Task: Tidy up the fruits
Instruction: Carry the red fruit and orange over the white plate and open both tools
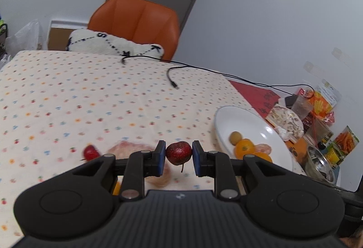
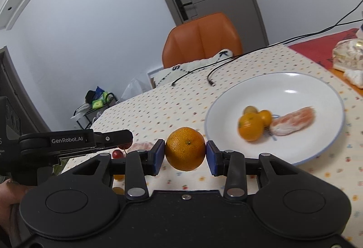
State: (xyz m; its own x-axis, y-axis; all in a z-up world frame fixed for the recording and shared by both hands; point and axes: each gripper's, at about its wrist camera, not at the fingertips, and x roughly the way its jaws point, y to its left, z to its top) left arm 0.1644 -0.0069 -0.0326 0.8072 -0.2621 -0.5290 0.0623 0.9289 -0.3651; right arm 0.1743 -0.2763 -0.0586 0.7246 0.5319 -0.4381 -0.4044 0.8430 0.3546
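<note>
Low centre of the left wrist view: left gripper clamped on a dark red fruit, stem hanging below. Right of it, white plate holding oranges, a small yellowish fruit and a peeled segment. Lower left, another red fruit on the dotted tablecloth.

Low centre of the right wrist view: right gripper pinching an orange. Right of centre, the plate with blurred oranges and the peeled segment. At left edge, the left gripper's side.
</note>
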